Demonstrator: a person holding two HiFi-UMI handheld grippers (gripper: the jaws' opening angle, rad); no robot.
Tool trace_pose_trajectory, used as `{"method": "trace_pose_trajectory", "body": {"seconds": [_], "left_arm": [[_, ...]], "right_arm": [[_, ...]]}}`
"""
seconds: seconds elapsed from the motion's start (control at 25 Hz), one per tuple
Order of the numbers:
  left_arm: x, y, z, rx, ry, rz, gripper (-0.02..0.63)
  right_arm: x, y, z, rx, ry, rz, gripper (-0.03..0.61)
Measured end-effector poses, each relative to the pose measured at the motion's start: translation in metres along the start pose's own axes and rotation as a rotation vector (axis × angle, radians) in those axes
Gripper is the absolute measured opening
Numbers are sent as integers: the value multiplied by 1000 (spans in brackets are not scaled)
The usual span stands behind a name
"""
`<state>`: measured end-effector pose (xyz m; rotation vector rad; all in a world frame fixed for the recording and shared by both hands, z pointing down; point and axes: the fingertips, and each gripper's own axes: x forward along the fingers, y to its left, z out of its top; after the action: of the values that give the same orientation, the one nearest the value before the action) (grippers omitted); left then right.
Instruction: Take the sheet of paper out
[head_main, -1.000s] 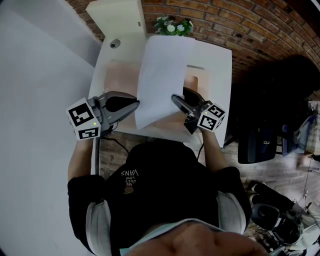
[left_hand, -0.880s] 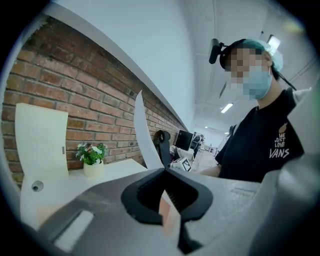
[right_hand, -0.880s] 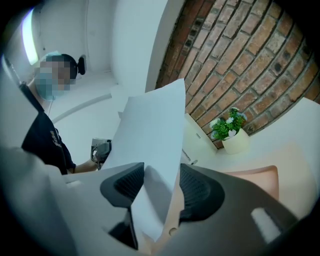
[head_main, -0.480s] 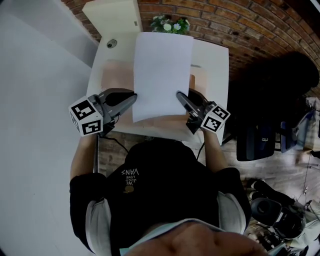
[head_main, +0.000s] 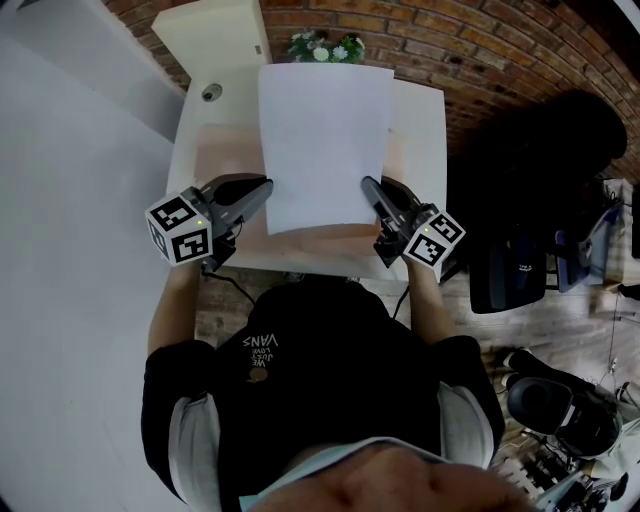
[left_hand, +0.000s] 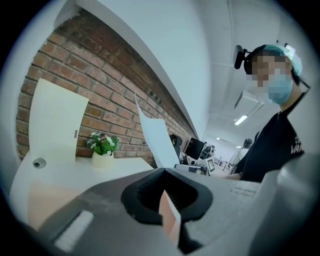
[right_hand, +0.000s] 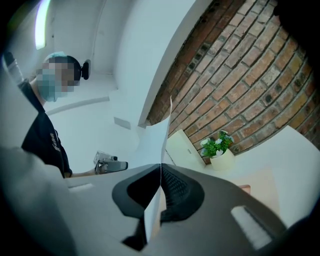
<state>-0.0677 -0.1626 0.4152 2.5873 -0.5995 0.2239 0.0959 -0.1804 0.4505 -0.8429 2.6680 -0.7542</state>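
From the head view, the sheet of paper (head_main: 325, 140) is up in the air over the tabletop (head_main: 425, 130), spanning the gap between the two tongs. The left tongs (head_main: 266, 187) hold its lower left corner and the right tongs (head_main: 369, 186) its lower right. A second ago the right tongs stood wide open beside a skewed sheet. Now they have clamped on and the sheet sits square. It looks lifted clear of the tan pad (head_main: 215, 150) below the tongs, so I'd say the taking-out is nearly done.

The left gripper view adds the grip itself. The closed tongs pinch a thin peach-tinted edge, which I take for the sheet's corner, and white paper rises beyond the tips. A potted plant (left_hand: 102, 146) stands further off.

The right gripper view shows the sheet edge-on, nipped between shut tongs.
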Motion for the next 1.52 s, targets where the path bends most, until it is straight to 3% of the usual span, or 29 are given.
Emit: {"method": "trace_pose_trajectory", "body": {"seconds": [0.6,1.52], "left_arm": [[14,27,-18,-144,-24,60,0],[26,34,-60,-303,9,34,0]], "right_arm": [[-16,3,1,-39,2,-138,2],[-34,-6,-30,14,55,-307,2]]}}
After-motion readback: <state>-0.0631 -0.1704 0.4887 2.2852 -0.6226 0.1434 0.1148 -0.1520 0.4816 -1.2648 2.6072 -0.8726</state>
